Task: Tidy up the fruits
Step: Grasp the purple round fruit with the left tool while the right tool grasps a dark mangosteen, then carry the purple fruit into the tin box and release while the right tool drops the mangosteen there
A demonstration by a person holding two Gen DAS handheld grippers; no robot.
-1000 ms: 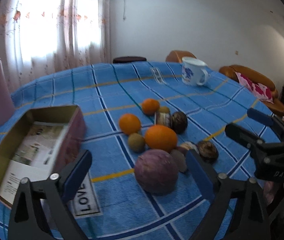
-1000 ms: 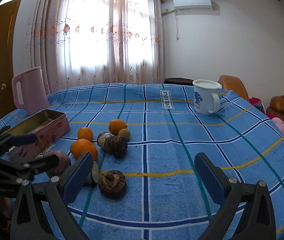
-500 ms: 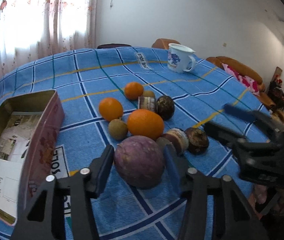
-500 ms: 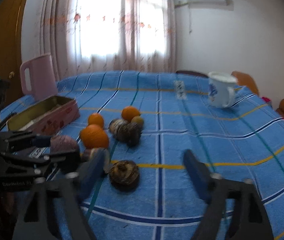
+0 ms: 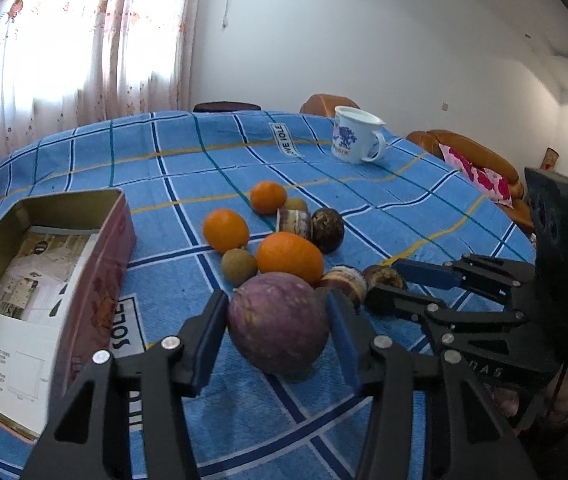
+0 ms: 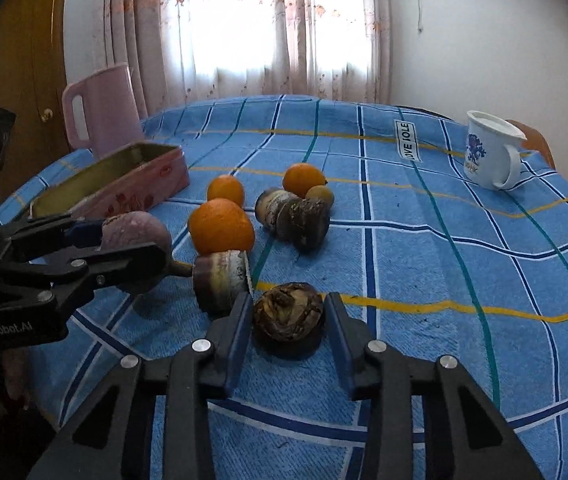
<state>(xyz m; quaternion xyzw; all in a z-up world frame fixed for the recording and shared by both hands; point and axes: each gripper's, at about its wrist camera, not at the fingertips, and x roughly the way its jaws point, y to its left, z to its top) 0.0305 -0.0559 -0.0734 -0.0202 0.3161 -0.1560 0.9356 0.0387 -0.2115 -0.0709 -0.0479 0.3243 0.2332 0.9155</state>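
A cluster of fruit lies on the blue checked tablecloth (image 5: 363,208). My left gripper (image 5: 278,330) is shut on the big round purple fruit (image 5: 278,322), which rests on the cloth; it also shows in the right wrist view (image 6: 134,232). My right gripper (image 6: 287,326) is shut on a dark brown round fruit (image 6: 287,320). Behind are three oranges (image 5: 288,258) (image 5: 226,230) (image 5: 268,197), a small brown fruit (image 5: 239,266) and other dark fruits (image 5: 327,230). An open pink tin box (image 5: 44,280) stands to the left.
A white mug with a blue flower (image 5: 353,140) stands at the far right of the table. A pink jug (image 6: 100,114) stands behind the tin box. Orange chairs (image 5: 471,156) are beyond the table's right edge.
Both grippers moved forward and closed: the left around the purple fruit, the right around the dark brown fruit. Both were wide open one second ago.
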